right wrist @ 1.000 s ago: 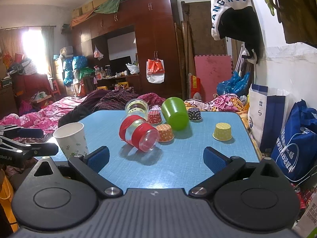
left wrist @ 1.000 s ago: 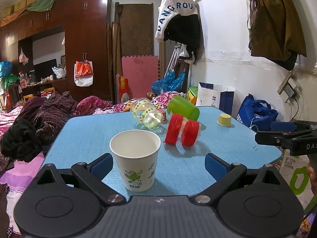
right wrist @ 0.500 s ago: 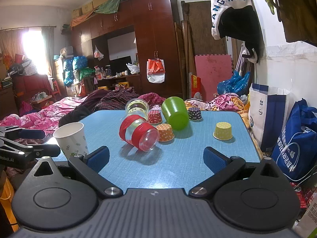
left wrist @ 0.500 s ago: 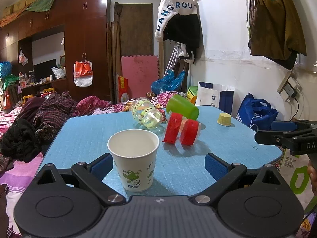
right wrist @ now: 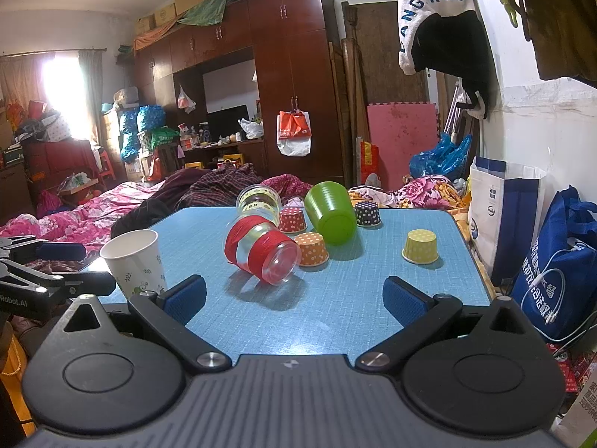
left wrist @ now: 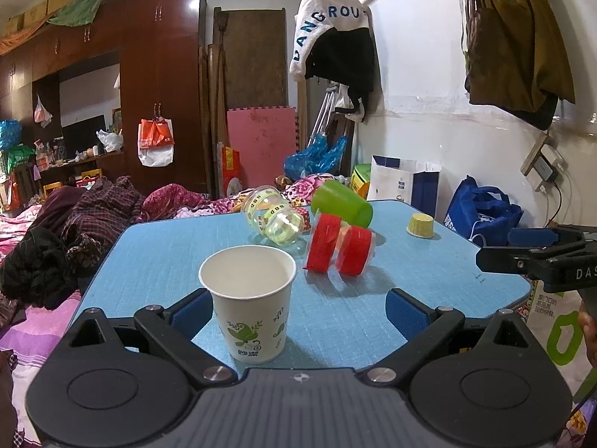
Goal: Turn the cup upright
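A white paper cup [left wrist: 249, 298] with green print stands upright on the blue table [left wrist: 156, 261], between the open fingers of my left gripper [left wrist: 296, 311], close to the left pad. It also shows in the right wrist view [right wrist: 132, 261]. A clear cup with red bands [right wrist: 261, 252] lies on its side mid-table, a clear cup with yellow-green bands [right wrist: 257, 199] and a green cup [right wrist: 330, 211] lie behind it. My right gripper [right wrist: 294, 298] is open and empty, in front of the red-banded cup.
Small dotted cupcake cups sit upside down: red [right wrist: 293, 220], orange [right wrist: 311, 248], black [right wrist: 367, 213], yellow [right wrist: 419, 246]. Bags [right wrist: 503, 209] stand right of the table. A bed with clothes [right wrist: 209, 186] lies behind it.
The paper cup sits slightly further left and nearer in the left wrist view. The right gripper has hardly moved.
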`<state>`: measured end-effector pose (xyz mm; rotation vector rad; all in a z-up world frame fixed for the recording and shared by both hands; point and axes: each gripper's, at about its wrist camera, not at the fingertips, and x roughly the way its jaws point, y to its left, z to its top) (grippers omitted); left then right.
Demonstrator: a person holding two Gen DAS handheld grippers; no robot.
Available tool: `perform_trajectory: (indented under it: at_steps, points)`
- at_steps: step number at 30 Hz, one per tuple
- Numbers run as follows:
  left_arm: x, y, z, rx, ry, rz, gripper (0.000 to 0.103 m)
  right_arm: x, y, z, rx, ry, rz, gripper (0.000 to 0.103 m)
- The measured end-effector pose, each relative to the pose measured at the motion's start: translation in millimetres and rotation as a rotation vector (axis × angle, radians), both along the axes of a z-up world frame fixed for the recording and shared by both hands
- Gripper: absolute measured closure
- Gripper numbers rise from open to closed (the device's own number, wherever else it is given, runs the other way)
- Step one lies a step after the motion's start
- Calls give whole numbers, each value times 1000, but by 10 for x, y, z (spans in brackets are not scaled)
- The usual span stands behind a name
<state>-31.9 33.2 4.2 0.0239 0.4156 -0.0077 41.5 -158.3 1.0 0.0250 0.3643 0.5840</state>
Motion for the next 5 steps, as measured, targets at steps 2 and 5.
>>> perform_trajectory:
  at_steps: [2,5]
  points:
    - [-4,2,-1,-1,-2,-2,3,-2,3,-4,0,1,0,1]
    - [-15,5,-2,-1,-9,0,3,-10,6,-9,0,1,1,1]
